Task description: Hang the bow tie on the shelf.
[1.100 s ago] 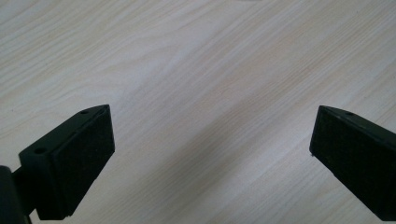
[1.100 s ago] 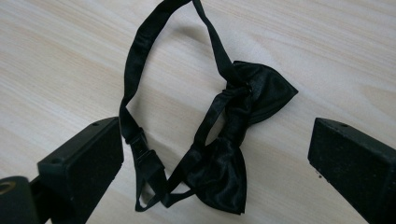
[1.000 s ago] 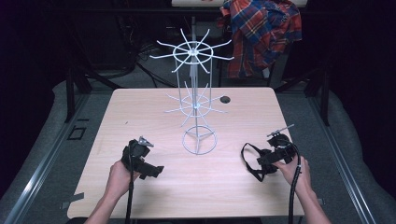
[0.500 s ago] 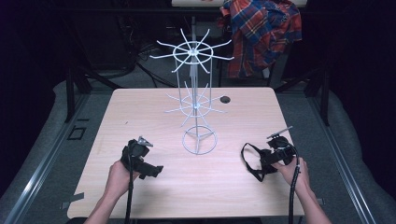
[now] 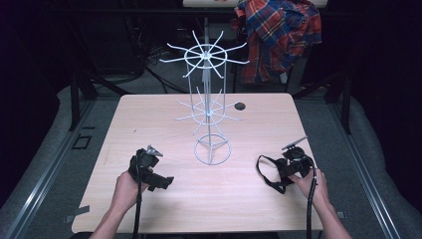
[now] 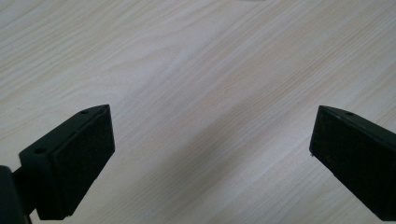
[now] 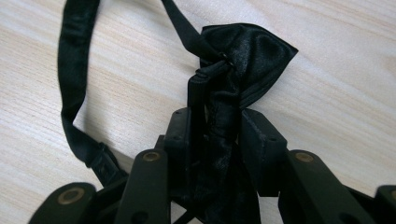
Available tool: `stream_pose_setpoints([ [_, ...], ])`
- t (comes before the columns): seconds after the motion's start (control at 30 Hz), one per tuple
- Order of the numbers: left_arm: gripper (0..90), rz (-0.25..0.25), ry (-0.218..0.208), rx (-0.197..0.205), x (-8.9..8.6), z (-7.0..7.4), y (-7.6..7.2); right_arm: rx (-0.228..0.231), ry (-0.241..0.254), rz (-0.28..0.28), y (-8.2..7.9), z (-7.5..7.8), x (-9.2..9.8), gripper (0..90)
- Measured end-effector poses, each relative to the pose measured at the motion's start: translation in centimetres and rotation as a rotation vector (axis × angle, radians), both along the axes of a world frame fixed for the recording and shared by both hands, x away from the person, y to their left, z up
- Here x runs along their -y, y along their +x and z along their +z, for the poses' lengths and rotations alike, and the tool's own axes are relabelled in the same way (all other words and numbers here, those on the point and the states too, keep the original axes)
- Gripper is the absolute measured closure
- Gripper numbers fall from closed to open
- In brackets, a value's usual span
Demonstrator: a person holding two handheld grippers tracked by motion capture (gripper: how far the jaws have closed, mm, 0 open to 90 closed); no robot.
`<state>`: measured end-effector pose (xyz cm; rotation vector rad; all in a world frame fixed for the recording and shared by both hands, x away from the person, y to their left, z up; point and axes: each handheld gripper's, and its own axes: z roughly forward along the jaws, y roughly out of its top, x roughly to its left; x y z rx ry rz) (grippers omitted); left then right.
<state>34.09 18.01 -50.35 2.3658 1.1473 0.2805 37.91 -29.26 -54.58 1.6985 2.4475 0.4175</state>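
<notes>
1. A black bow tie [image 7: 243, 60] is pinched tight between the jaws of the right gripper [image 7: 217, 135], low over the table [image 5: 164, 109] near its right edge.
2. The tie's strap [image 5: 264, 172] is looped out to the left, and it is laid on the wood.
3. The left gripper [image 6: 210, 140] is held wide apart, with nothing but bare wood between its jaws.
4. A white wire rack [image 5: 209, 99] is stood in the middle of the table, between the two grippers.
5. A plaid shirt [image 5: 278, 35] is hung behind the table.
</notes>
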Motion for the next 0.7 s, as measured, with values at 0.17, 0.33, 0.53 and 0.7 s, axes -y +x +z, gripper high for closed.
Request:
stream_pose_setpoints([
  [0.17,0.1,-0.005,0.001,0.002,0.09,0.0,-0.02,0.001,-0.02,0.019,-0.02,0.09,-0.27,73.1],
  [0.33,0.1,-0.004,0.001,0.003,0.04,0.07,-0.1,0.007,-0.053,0.037,-0.09,0.16,-0.6,74.5],
  [0.53,0.1,-0.002,-0.005,0.0,-0.05,0.05,-0.05,0.012,-0.049,0.034,-0.15,0.48,-0.34,74.8],
  [0.7,0.1,-0.008,-0.005,0.0,0.02,0.06,-0.06,0.048,-0.028,0.035,-0.28,0.98,-0.14,74.8],
])
